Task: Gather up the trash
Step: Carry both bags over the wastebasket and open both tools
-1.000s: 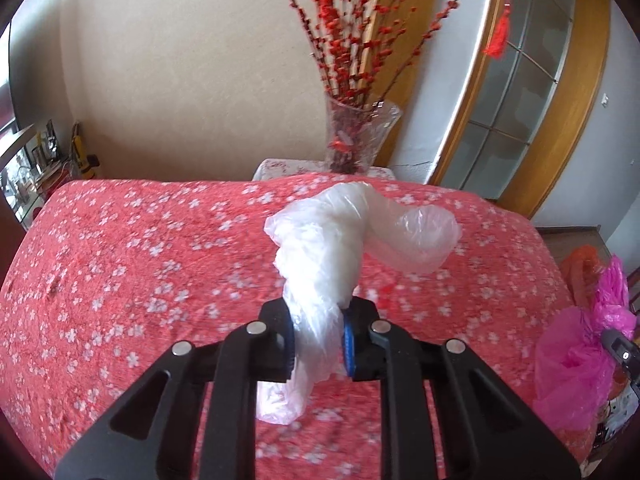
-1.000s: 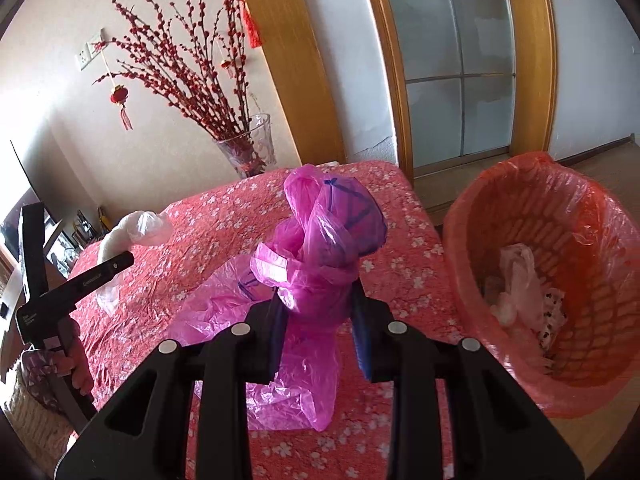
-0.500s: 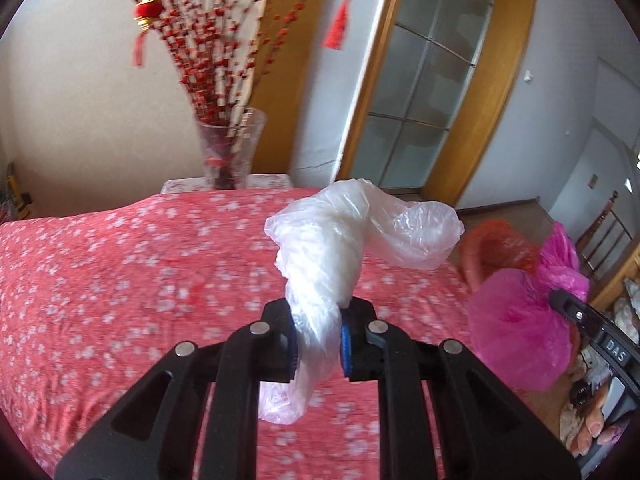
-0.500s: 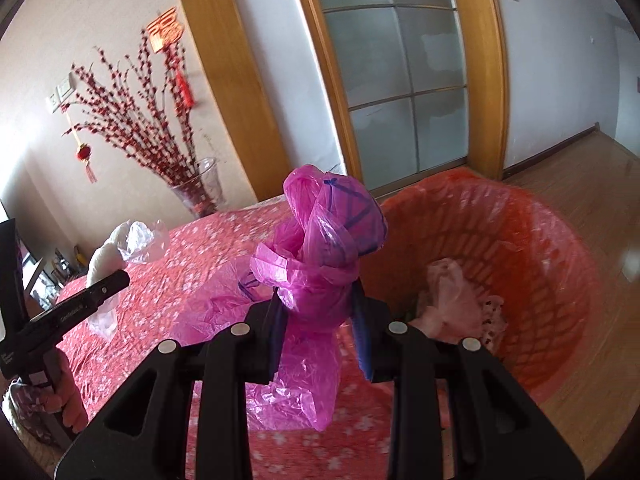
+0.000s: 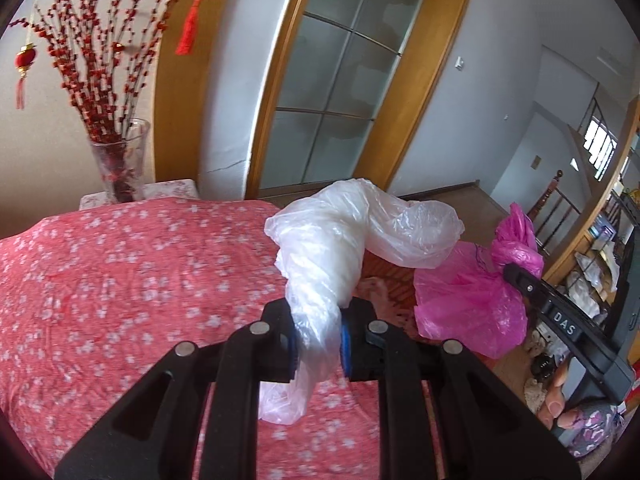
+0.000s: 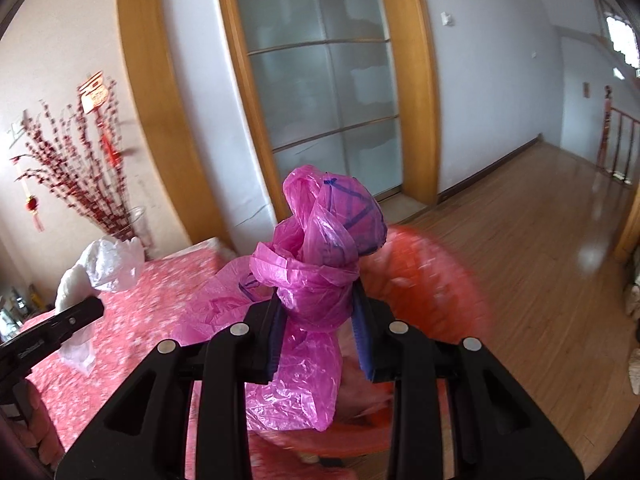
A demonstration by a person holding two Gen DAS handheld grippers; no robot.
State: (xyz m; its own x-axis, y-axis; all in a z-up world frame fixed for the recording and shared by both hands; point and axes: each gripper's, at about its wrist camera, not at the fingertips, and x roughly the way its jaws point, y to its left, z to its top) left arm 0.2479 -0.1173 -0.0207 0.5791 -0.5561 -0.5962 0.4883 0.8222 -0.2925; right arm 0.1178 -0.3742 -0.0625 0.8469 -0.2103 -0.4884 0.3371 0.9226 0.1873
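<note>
At far left, a clear glass vase (image 5: pixel 120 160) holds red blossom branches (image 5: pixel 92 52) beside the red floral tablecloth (image 5: pixel 120 280). Your left gripper (image 5: pixel 318 344) pinches the knotted white plastic bag (image 5: pixel 344 248) above that cloth. Your right gripper (image 6: pixel 320 336), marked "DAS" on one finger in the left view, pinches the knotted pink plastic bag (image 6: pixel 320 264) over the orange-lined waste basket (image 6: pixel 440 280), which holds pale scraps, blurred.
</note>
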